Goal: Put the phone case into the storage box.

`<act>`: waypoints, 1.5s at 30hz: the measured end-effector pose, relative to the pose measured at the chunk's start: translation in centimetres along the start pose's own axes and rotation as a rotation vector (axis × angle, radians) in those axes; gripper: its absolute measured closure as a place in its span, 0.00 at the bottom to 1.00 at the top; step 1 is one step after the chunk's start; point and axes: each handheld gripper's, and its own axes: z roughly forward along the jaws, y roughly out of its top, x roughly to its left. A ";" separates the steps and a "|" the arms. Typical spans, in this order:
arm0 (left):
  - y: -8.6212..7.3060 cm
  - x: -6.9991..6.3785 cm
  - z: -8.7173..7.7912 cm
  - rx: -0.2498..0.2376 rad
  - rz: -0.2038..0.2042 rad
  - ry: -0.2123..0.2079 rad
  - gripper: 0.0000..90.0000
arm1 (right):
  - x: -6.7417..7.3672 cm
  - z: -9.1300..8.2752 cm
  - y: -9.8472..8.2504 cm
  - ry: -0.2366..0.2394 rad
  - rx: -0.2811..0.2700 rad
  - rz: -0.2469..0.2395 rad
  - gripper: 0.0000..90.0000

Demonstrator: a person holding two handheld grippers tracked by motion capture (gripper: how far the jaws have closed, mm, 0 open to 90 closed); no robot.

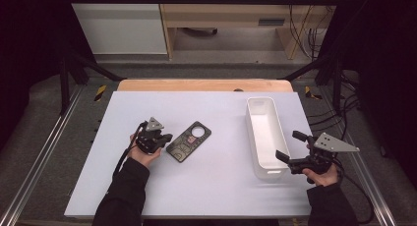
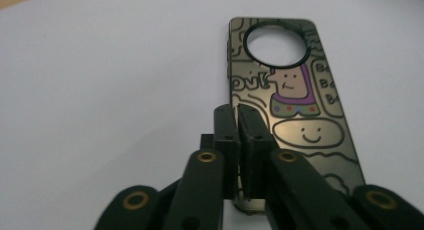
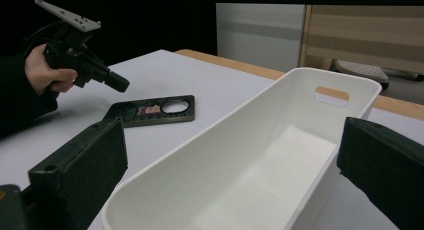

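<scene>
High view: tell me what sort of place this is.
Probably a lab recording station, not a home: a white-topped table framed by aluminium rails and black struts, loose cables along the far wall, and a person's hands working handheld black two-jaw grippers over it.

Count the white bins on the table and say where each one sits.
1. The white bin stands on the right part of the table, lengthwise away from the person, right of the dark door hanger and beside the right gripper. It looks empty; nothing hides another.
</scene>
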 end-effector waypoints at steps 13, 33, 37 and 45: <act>1.8 -0.7 -2.1 -0.051 0.006 -0.041 0.61 | 0.0 0.0 0.0 0.000 0.001 0.000 0.00; 3.6 -2.5 -3.2 -0.140 0.023 -0.089 0.11 | -0.1 -0.2 0.0 -0.002 0.006 0.000 0.00; 4.1 -3.0 -3.2 -0.141 0.039 -0.091 0.07 | -0.1 -0.1 0.0 -0.004 0.010 0.000 0.00; 4.8 -3.7 -2.6 -0.102 0.061 -0.095 0.01 | -0.1 -0.1 0.0 -0.006 0.010 -0.002 0.00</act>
